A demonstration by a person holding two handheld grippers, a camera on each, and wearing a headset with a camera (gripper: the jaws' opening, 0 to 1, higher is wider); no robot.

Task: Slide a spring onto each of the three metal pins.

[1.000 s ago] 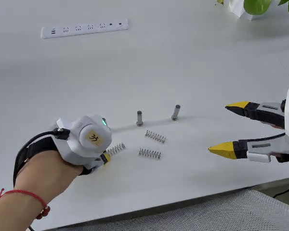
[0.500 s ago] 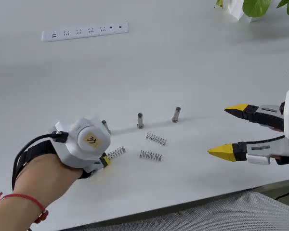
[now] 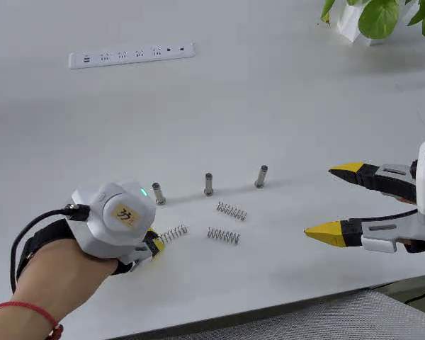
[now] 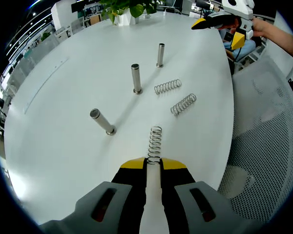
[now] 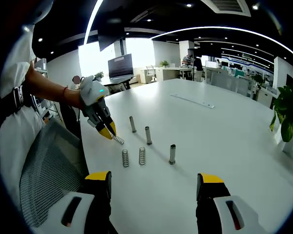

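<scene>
Step 1 — the left gripper [image 4: 154, 160] pinches 1 thin coiled steel spring [image 4: 155, 139]; next it probably needs threading over the grey metal pin [image 4: 102, 122] at 10 o'clock. The right gripper [image 3: 319, 200] gapes, empty.

White counter [image 3: 269, 92] bears three upright pins [image 3: 158, 193]; just beside the middle pin [image 3: 208, 184] lie two springs [image 3: 231, 211], with a power strip [image 3: 131, 54] well beyond it.

Head view looks down on the table [image 3: 269, 106]; both gripper views face the pins [image 3: 208, 184] from opposite sides.
</scene>
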